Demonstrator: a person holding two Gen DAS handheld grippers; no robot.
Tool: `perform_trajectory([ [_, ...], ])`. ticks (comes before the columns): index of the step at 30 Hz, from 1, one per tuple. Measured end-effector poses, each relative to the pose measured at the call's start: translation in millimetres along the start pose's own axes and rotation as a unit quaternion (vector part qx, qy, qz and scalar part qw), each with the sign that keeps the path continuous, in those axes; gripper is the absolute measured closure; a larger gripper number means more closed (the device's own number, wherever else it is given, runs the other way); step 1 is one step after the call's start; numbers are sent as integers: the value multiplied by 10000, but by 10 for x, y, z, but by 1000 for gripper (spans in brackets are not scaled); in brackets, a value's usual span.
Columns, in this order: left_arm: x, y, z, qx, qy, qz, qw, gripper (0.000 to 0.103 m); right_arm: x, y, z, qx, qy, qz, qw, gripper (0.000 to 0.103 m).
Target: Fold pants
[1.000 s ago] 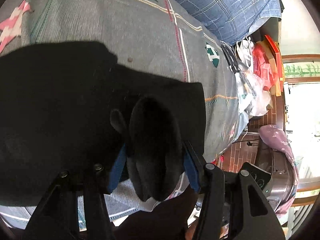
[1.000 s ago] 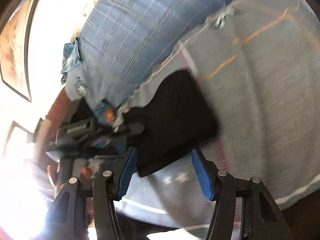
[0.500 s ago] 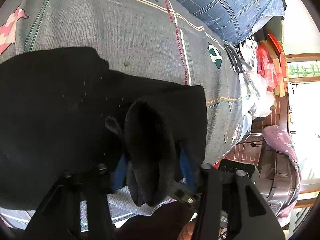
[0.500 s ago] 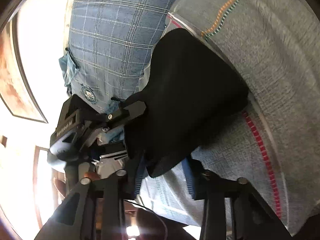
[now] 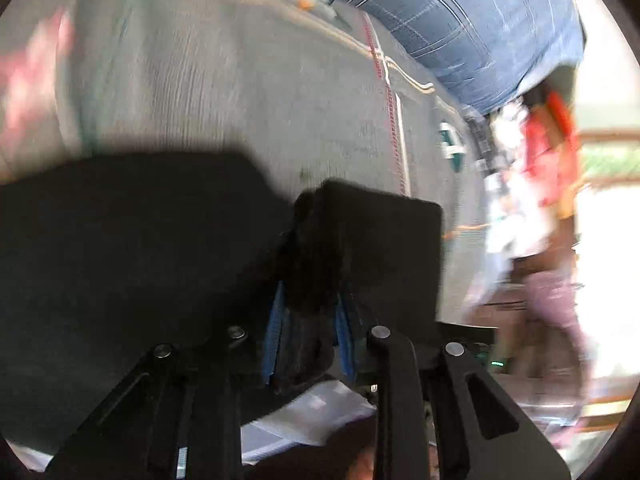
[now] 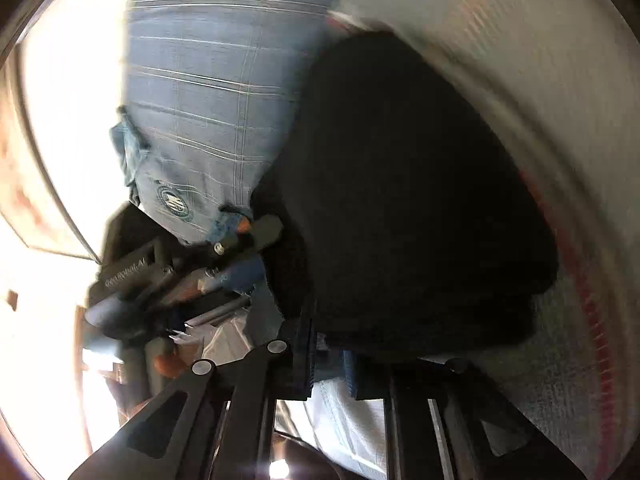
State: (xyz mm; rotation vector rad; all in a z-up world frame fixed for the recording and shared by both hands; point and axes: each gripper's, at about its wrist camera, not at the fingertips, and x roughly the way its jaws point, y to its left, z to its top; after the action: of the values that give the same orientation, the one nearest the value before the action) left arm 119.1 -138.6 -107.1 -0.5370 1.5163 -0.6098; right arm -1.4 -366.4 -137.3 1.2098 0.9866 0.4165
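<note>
Black pants (image 5: 140,260) lie on a grey patterned bedspread (image 5: 240,100). My left gripper (image 5: 308,316) holds a bunched fold of the pants' edge between its blue pads (image 5: 274,336), and its jaws are still closing on the cloth. In the right wrist view the pants (image 6: 400,200) fill the middle. My right gripper (image 6: 328,356) sits at their near edge with jaws closing and the cloth's rim pinched between the pads. The left gripper's body (image 6: 160,272) shows there at the left, against the pants. Both views are blurred.
A blue checked pillow (image 5: 460,20) lies at the head of the bed and also shows as the pillow (image 6: 208,80) beside the pants. Red and white clutter (image 5: 548,152) is piled past the bed's right edge. The near bed edge (image 5: 312,420) runs just under the grippers.
Both grippers' jaws narrowed from wide apart to tight on the black cloth. The right gripper sank, rolled and came close to the pants' edge. The left one shifted forward with the fold.
</note>
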Motion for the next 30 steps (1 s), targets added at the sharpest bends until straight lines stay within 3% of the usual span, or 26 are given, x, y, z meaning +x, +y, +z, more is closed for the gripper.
perform_trajectory([
  [1,-34,61,-18,-84,-6,-182,9998,81,-29,-34,-17,86,-48,104,9999,93],
  [3,-149,142,-75,-97,-60,-267,9996,80,-104,29,-49,-111,-16,-74,9999,90],
  [5,-295,194,-152,-18,-208,-195,9996,71,-202,111,-97,-310,47,-233,9992,78],
  [10,-716,472,-390,-82,-734,-117,9972,54,-430,405,-234,-1166,-146,-809,9898,69],
  [15,-1061,818,-576,-219,-1066,191,9939,47,-313,750,-429,-2294,-281,-1685,9582,59],
  [16,-1120,880,-614,-264,-1131,262,9929,45,-259,849,-480,-2600,-424,-1931,9451,59],
  [21,-1326,983,-665,-304,-1327,223,9904,45,-225,1114,-363,-2931,-1087,-1941,9298,59],
  [25,-1563,1059,-620,-352,-1696,264,9845,45,-98,1225,-274,-3049,-935,-1975,9270,60],
  [28,-1697,1293,-646,-641,-1804,110,9814,45,146,1186,-291,-3471,-819,-2337,9045,62],
  [30,-1816,1458,-705,-761,-1886,126,9790,45,463,1077,-302,-3714,-426,-2867,8821,62],
])
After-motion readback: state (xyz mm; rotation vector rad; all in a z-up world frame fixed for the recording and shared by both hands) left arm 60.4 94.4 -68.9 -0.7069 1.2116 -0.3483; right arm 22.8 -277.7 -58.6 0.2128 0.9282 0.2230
